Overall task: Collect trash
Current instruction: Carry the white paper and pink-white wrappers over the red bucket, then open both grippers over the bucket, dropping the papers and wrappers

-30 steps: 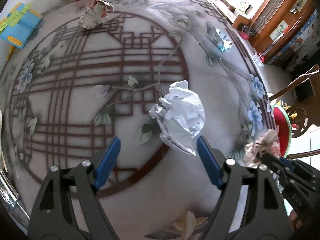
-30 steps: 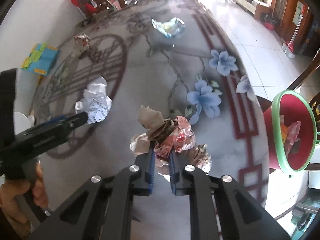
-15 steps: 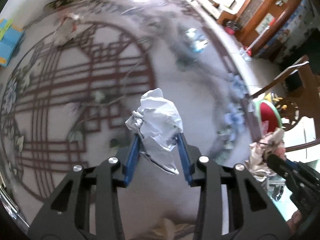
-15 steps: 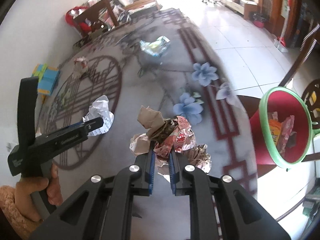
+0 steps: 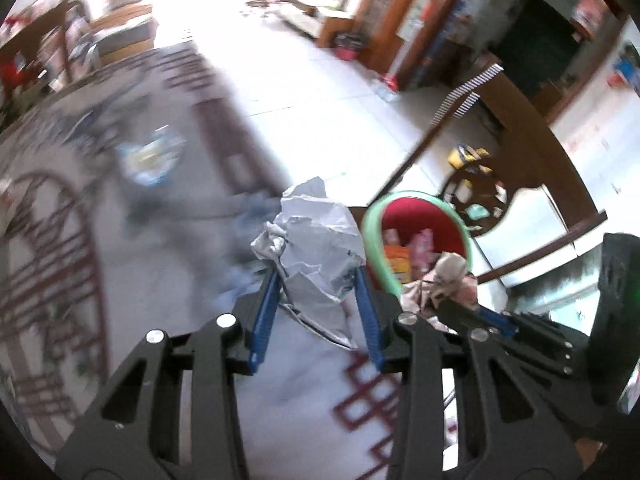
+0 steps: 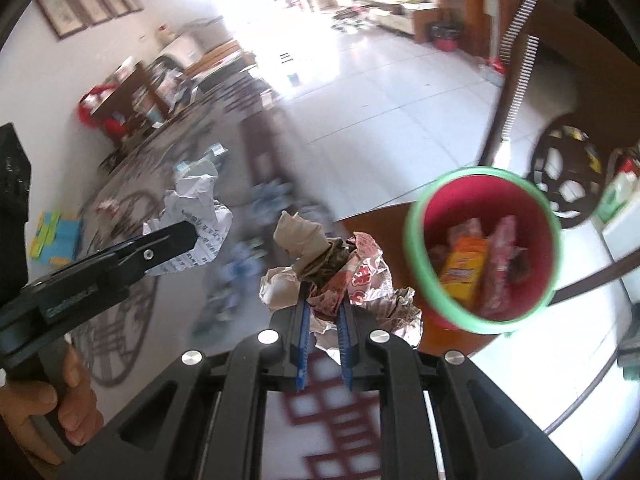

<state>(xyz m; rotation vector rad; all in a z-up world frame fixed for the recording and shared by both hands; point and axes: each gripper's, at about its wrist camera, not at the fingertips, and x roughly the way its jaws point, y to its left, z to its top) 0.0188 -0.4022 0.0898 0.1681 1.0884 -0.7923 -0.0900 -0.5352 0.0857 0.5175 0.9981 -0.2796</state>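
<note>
My left gripper [image 5: 316, 280] is shut on a crumpled white paper ball [image 5: 316, 236] and holds it above the table's edge, just left of the red bin with a green rim [image 5: 420, 216]. My right gripper [image 6: 324, 300] is shut on a crumpled red-and-white wrapper wad [image 6: 348, 280], lifted left of the same bin [image 6: 480, 248], which holds several wrappers. The white paper ball [image 6: 200, 220] and left gripper show at the left of the right wrist view; the wrapper wad [image 5: 444, 276] shows in the left wrist view.
A blue-and-clear plastic wrapper [image 5: 152, 156] lies on the patterned table [image 5: 100, 240]. A blue and yellow object [image 6: 56, 232] sits at the table's far left. A dark wooden chair [image 5: 500, 128] stands behind the bin. Tiled floor lies beyond.
My left gripper closed on the white paper ball, lifted it and swung right toward the bin. My right gripper carried the wrapper wad up and closer to the bin.
</note>
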